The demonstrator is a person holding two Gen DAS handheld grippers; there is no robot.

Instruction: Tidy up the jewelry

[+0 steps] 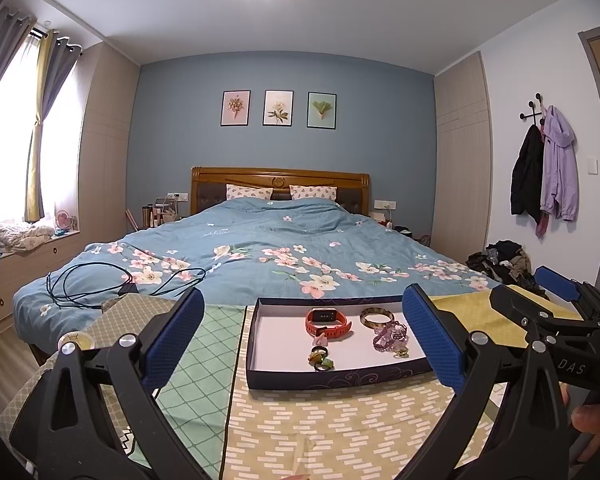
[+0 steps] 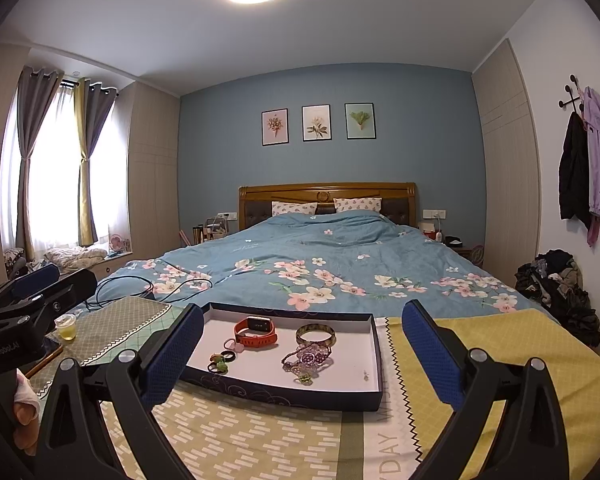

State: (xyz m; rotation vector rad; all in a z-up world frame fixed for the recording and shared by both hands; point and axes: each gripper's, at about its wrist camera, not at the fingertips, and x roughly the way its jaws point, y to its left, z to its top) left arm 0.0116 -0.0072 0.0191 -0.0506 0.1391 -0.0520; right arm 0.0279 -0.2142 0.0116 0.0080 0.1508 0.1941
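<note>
A shallow dark-blue tray with a white floor lay on the patterned cloth of the counter, at the foot of the bed. Everything belonging to the task sat inside that tray. An orange smartwatch rested toward the tray's far side, near its middle. Beside it, toward the tray's right wall, a gold-toned bangle lay flat, and just nearer than the bangle a tangle of purple bead bracelets touched it. Small rings with green and pink ornaments were gathered nearer the tray's front edge, below the watch.

The left gripper hovered above the tray's near-left side, its blue pads spread wide and holding nothing. The right gripper hung over the tray's near-right side, likewise spread wide and empty; in its view the smartwatch, bangle and bead bracelets lay between its pads. A small plastic cup of yellowish liquid stood on the counter well left of the tray.
</note>
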